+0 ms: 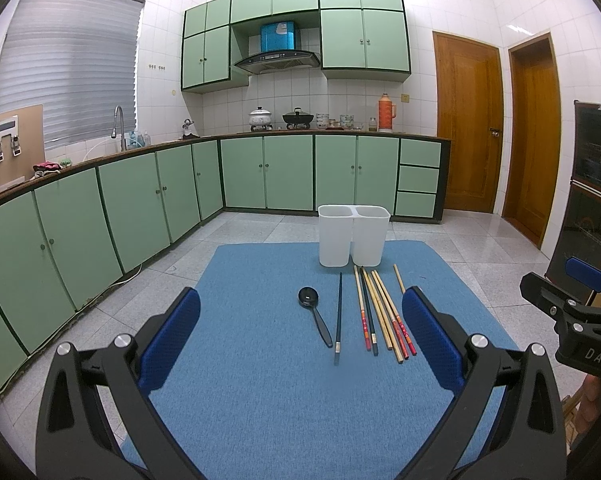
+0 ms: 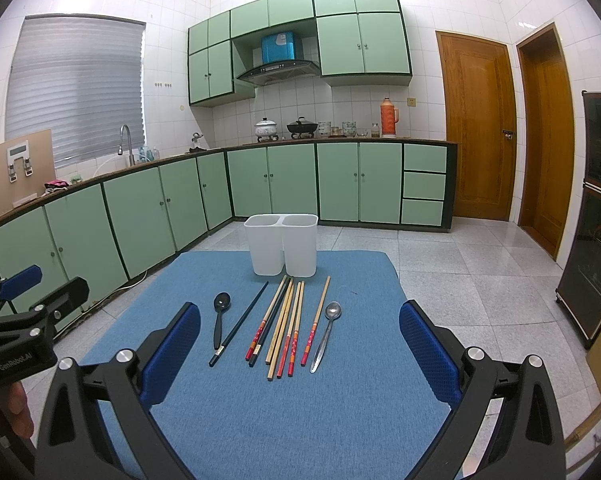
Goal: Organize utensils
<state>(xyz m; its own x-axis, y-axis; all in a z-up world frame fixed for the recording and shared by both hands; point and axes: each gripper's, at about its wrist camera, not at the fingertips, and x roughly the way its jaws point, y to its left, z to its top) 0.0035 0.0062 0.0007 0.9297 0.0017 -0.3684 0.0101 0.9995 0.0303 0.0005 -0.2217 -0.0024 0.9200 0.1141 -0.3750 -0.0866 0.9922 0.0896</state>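
Nearest the lens: blue-padded fingers of the left claw [image 1: 300,332], spread wide, holding nothing, poised low over the blue mat [image 1: 260,400] on the table. Same for the right claw [image 2: 300,336]: jaws fully parted, empty, aimed straight down the row of utensils. Seen from the right wrist view, also the left claw's black body at the left edge, with part of a hand [image 2: 8,412] below it.

Just beyond the fingertips, all loose on the mat and roughly parallel, handles toward the claws, probably laid out so for an easy pinch along the shaft: black spoon [image 2: 220,320] at far left, bowl pointing away; beside it one dark chopstick [image 2: 240,322], slanted, lying apart; then a tight bundle of bamboo chopsticks [image 2: 284,328], several with red patterned ends, one dark stick among them, some touching or overlapping; next a single red-ended chopstick [image 2: 316,320] a little apart; metal spoon [image 2: 327,334] at far right, just beside it.

Farther back, upright at the far edge of the mat: white two-compartment holder [image 2: 281,244], both wells seemingly empty, though bottoms not visible. Likely one well for spoons, the other for chopsticks. Sorting apparently not yet begun.
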